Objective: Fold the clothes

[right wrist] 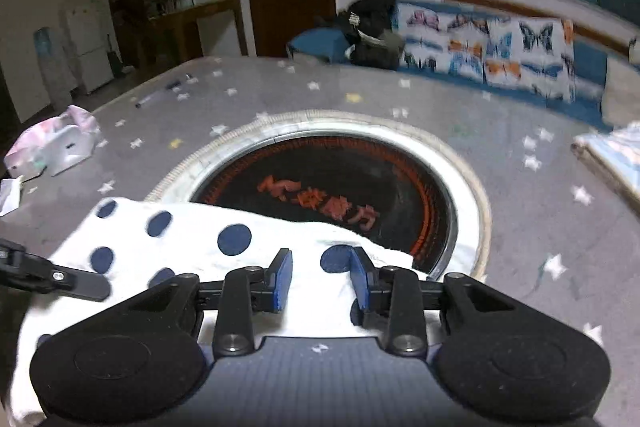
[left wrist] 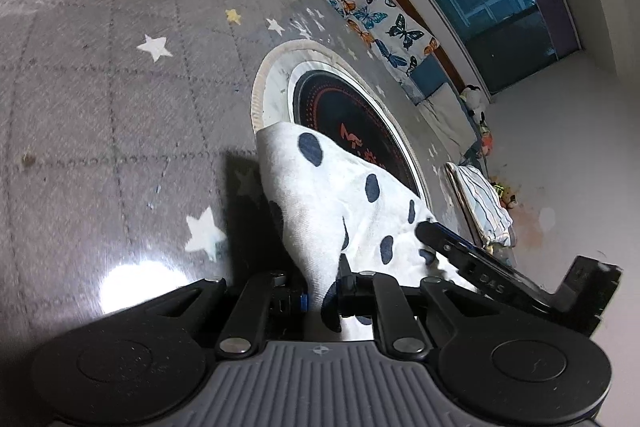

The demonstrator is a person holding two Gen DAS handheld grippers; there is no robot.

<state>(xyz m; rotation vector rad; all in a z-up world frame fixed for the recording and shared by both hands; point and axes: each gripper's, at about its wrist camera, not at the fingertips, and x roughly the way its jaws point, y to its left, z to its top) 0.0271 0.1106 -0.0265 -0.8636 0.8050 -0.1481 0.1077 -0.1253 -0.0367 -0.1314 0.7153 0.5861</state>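
The table (left wrist: 100,75) wears a grey quilted cloth, glossy where light glares. The spotted garment (left wrist: 320,195) is soft, matt woven cloth. The left gripper (left wrist: 322,291) is matt black plastic with shiny metal rivets

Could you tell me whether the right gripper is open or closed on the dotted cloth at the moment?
Open. The right gripper has its blue pads standing apart over the dotted cloth, with white fabric visible in the gap and neither pad pressing on it.
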